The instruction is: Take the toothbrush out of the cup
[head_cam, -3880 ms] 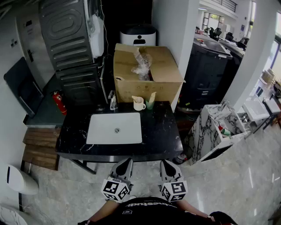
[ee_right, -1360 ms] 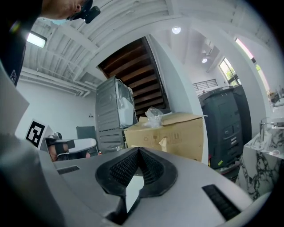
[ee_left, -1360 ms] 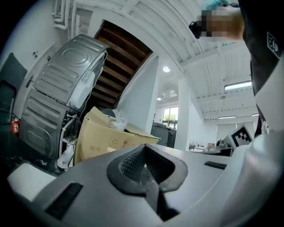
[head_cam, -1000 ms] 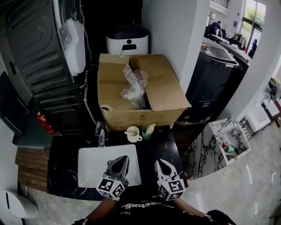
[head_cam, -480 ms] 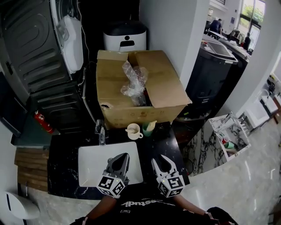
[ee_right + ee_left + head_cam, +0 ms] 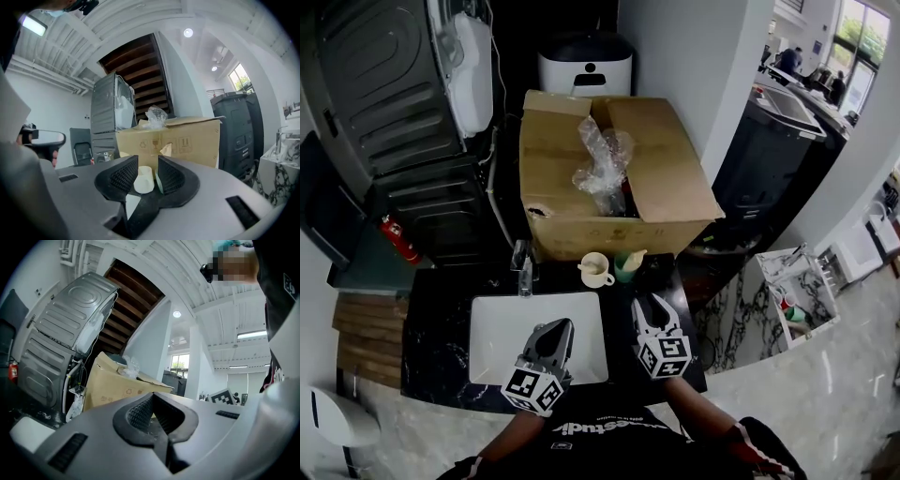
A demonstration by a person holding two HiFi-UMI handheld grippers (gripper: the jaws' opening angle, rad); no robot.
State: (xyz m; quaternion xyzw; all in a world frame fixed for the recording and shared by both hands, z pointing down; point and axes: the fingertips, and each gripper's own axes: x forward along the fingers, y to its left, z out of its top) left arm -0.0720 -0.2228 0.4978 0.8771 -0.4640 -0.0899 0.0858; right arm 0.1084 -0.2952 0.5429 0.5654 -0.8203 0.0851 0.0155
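Toothbrush: not clearly made out. A cream-coloured piece [image 6: 636,255] is seen rising from the green cup [image 6: 625,270] and leaning toward the right.
Cups: the green cup is set at the back of the counter, just beside a cream cup [image 6: 595,271] with a handle. Both stand just in front of the cardboard box.
Right gripper [image 6: 147,160]: it is held about level and aimed at the two cups. Its jaws are opening and nothing is pressed between them. The cream cup is framed in the gap, well ahead of the pads.
Left gripper [image 6: 557,328]: it is held level over the near right part of the sink. Its jaws are pressed together with nothing between them.
Open room: a bare strip of dark counter is left between the right gripper and the cups. The counter's right edge lies close to the green cup. A faucet [image 6: 523,267] stands to the left of the cream cup.
Surface: a black marbled counter [image 6: 441,347] is fitted with a white rectangular sink [image 6: 502,347].
Room: an open cardboard box [image 6: 581,234] with crumpled clear plastic [image 6: 605,159] is placed behind the counter. Beyond the box a white and black appliance [image 6: 584,66] is seen. A grey ribbed panel [image 6: 375,94] and a red fire extinguisher [image 6: 398,239] are at the left. A pale tiled floor [image 6: 825,394] is at the right.
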